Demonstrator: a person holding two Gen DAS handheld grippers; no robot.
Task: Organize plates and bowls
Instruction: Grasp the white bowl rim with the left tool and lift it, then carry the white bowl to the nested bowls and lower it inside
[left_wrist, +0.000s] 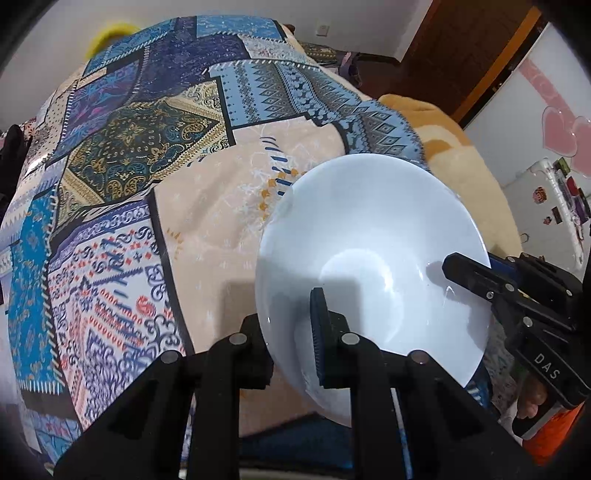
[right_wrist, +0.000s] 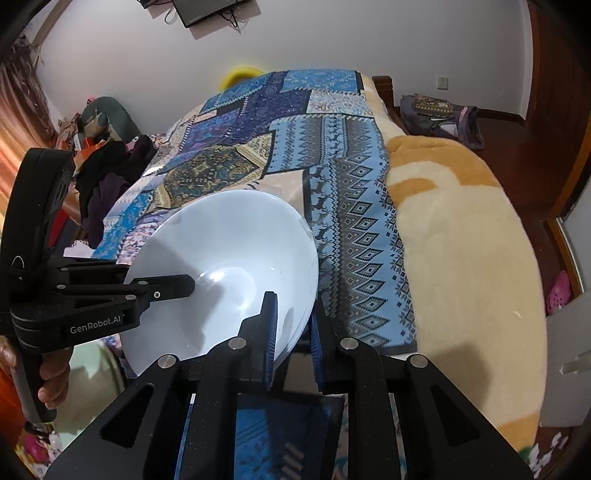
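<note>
A white bowl (left_wrist: 369, 240) hangs tilted above the bed, gripped from two sides. My left gripper (left_wrist: 288, 347) is shut on its near wall, one pad inside the bowl and the other finger outside. In the same view my right gripper (left_wrist: 465, 273) clamps the rim on the right, held by a hand. The right wrist view shows the same bowl (right_wrist: 229, 236) with my right gripper (right_wrist: 291, 343) shut on its near rim. There my left gripper (right_wrist: 184, 286) reaches in from the left, one finger lying inside the bowl.
A patchwork cloth (right_wrist: 343, 206) in blue patterns covers the bed under the bowl, with a cream and yellow plush blanket (right_wrist: 461, 258) to its right. Dark clothes (right_wrist: 110, 173) are piled at the bed's left side. A pink slipper (right_wrist: 559, 291) lies on the wooden floor.
</note>
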